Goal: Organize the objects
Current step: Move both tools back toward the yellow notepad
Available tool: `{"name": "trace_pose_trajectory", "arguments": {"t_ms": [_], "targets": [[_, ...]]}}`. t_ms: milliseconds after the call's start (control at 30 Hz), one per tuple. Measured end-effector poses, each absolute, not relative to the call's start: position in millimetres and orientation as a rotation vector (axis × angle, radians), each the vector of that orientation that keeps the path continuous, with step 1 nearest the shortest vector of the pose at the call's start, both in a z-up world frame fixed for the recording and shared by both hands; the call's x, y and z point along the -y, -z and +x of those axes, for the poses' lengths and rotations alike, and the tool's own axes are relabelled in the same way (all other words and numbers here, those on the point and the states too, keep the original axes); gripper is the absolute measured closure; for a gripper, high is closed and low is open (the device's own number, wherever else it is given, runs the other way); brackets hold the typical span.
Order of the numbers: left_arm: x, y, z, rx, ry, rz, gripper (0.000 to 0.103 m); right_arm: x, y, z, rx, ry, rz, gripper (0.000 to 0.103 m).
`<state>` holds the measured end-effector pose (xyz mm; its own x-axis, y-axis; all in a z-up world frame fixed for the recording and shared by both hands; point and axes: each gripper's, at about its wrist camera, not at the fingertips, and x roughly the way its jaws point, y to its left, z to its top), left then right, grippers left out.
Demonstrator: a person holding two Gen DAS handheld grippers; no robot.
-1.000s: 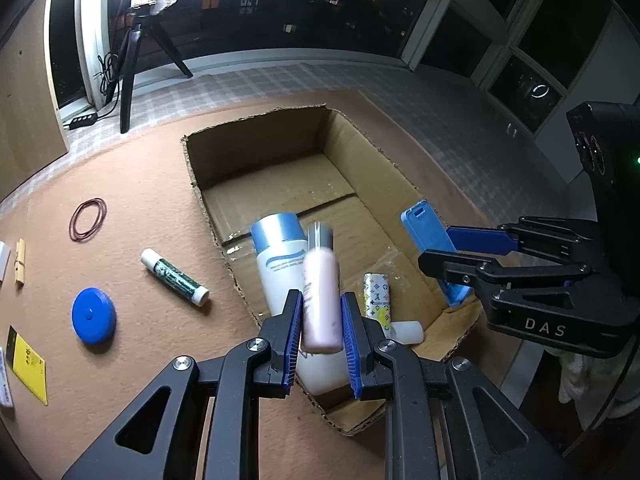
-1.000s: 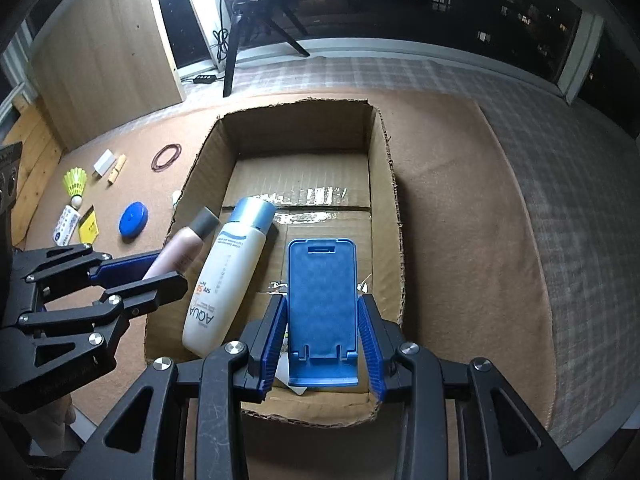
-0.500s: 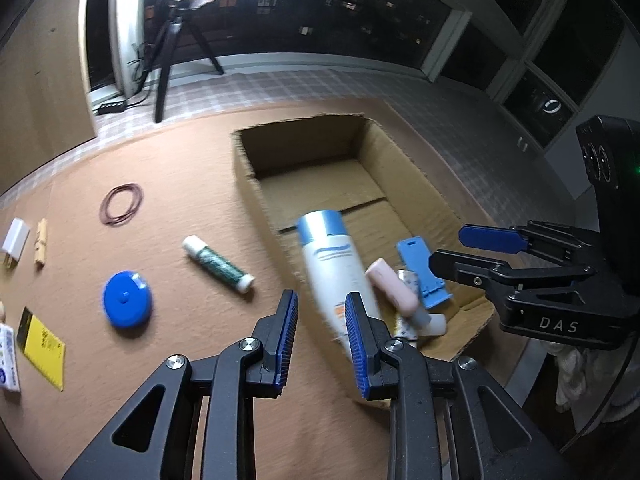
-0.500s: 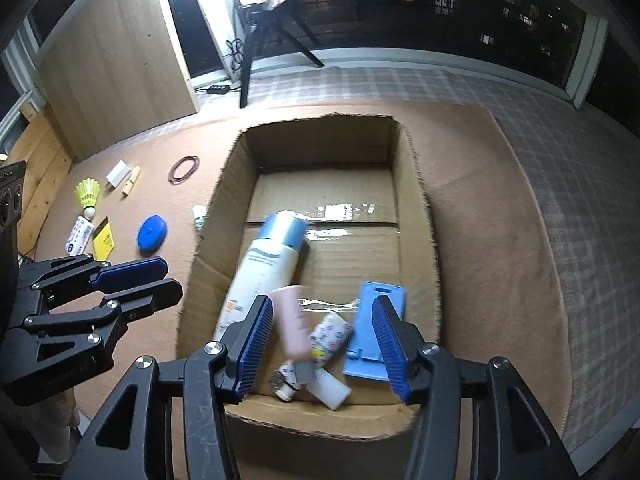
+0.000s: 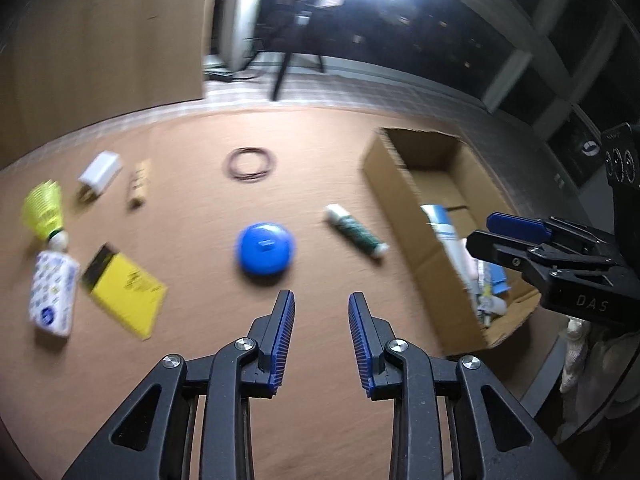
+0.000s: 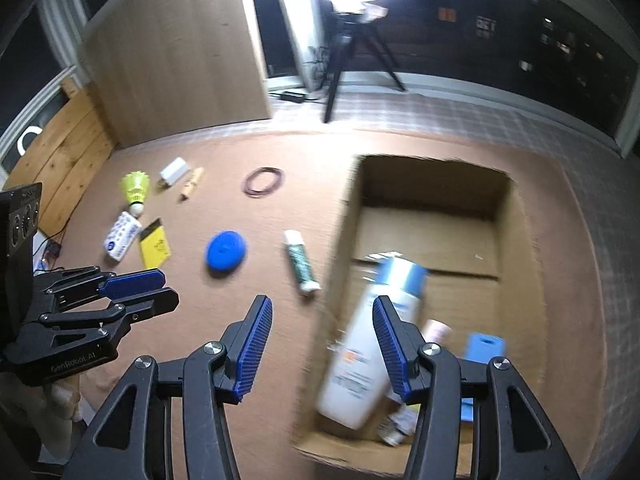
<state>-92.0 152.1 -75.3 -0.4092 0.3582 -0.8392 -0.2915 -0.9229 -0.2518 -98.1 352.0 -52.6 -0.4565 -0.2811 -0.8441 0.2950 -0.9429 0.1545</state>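
**Two empty grippers turn from the box toward the loose items**

Several small things lie scattered on the brown cork-like mat point(image 5: 192, 360), presumably waiting to be boxed. At the left of the left wrist view sit a yellow feathered shuttlecock point(image 5: 43, 212), a white printed tissue pack point(image 5: 52, 292) and a flat yellow card with a black edge point(image 5: 124, 288). Above them lie a small white block point(image 5: 100, 170) and a pale wooden clip point(image 5: 139, 182). Toward the middle are a loop of dark rubber bands point(image 5: 250, 163), a round blue tape-measure case point(image 5: 265, 248) and a white-and-green stick tube point(image 5: 355, 232).

Low in the middle, the left gripper point(image 5: 321, 340) has just been opening; its jaws stand apart with nothing between them and point at the blue case, likely the next pick. At the right stands the open brown cardboard box point(image 5: 394, 184), and beside it the right gripper point(image 5: 508, 236), seen side-on.

From the right wrist view, the right gripper's jaws are also parted and bare, hanging over the box's near-left corner. Inside the box lie a large white bottle with a blue cap point(image 6: 368, 344), a pink tube point(image 6: 438, 330) and a blue plastic stand point(image 6: 486, 346), already sorted.

Motion blur smears labels and edges. Box walls and the right finger hide the small items at the near end of the box, so I cannot name them.
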Motion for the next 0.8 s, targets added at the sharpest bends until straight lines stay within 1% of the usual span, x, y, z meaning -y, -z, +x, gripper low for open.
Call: {"name": "trace_pose_trajectory", "arguments": {"t_ms": [167, 433, 633, 800], "targets": [[-100.4, 80.1, -86.7, 0.16, -2.414, -1.464, 0.07, -316.1, 54.0, -103.0, -0.032, 2.367, 1.373, 0.054], [-34.1, 89.9, -77.3, 0.258, -2.49, -1.518, 0.067, -273.9, 65.4, -112.2, -0.037, 2.281, 1.409, 0.054], [-6.9, 99.7, -77.2, 0.291, -2.516, -1.564, 0.064, -252.2, 72.5, -118.4, -0.018, 2.233, 1.431, 0.054], [0.9, 106.4, -81.6, 0.309, -2.511, -1.588, 0.06, -240.4, 75.7, -125.9, -0.011, 2.21, 1.44, 0.054]]}}
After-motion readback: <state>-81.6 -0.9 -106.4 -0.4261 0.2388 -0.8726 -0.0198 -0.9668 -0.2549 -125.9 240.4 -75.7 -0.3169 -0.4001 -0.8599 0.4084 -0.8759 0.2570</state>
